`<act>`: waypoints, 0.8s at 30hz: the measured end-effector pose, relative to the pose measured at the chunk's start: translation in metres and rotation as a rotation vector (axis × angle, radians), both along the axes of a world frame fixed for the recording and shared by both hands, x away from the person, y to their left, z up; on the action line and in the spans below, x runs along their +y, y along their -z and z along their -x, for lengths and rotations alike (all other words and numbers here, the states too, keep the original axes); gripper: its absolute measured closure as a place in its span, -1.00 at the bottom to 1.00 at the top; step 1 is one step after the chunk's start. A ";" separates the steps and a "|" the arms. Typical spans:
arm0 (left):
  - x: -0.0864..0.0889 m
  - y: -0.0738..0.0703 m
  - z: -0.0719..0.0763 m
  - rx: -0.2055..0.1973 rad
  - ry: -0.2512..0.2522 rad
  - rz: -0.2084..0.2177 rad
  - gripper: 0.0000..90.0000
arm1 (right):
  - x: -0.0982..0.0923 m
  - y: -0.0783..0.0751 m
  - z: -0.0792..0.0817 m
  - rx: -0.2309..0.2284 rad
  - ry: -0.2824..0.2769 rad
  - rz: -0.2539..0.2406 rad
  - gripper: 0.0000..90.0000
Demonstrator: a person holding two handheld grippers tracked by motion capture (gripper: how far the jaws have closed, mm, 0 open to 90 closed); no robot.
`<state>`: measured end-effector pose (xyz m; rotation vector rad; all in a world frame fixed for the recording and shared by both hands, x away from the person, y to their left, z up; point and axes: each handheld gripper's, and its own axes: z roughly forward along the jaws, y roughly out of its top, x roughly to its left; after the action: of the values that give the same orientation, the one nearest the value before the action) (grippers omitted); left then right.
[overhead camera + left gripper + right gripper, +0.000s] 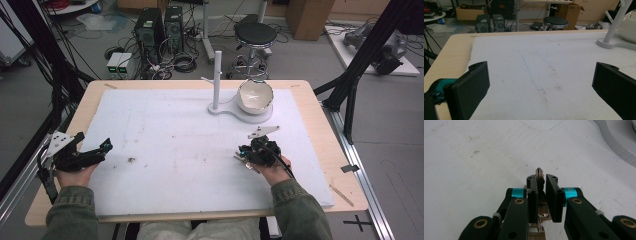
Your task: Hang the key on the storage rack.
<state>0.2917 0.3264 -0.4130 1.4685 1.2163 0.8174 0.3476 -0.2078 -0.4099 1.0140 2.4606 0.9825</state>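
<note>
My right gripper [542, 180] is shut on a thin, worn metal piece [539, 173] that stands on edge between the pads and pokes out past the tips. More shiny metal [541, 216] shows below the jaws; it looks like a key, but I cannot tell for sure. In the high view this gripper [246, 155] sits low over the white mat at the right, in the person's right hand. My left gripper [106, 147] rests at the mat's left edge, pointing right. Its jaws stand wide apart over bare mat, and the left gripper [541, 72] holds nothing.
A white stand [240, 114] with an upright post [217, 75] holds a tilted white bowl [255, 96] at the far right of the mat. A small dark speck [131, 160] lies on the white mat [170, 130]. The wooden table [85, 107] borders it.
</note>
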 end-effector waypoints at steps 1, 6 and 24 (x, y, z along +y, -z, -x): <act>0.000 0.000 0.000 -0.001 -0.001 0.001 -0.96 | 0.000 0.000 0.000 -0.006 -0.004 -0.002 0.79; 0.000 0.000 0.000 0.000 0.000 -0.001 -0.96 | -0.002 -0.009 0.003 -0.036 0.006 -0.025 0.79; 0.000 0.000 0.000 0.000 -0.004 0.000 -0.96 | -0.010 -0.034 0.008 -0.109 0.023 -0.136 0.79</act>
<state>0.2922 0.3266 -0.4132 1.4664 1.2193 0.8197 0.3393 -0.2181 -0.3756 0.9992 2.3157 1.1786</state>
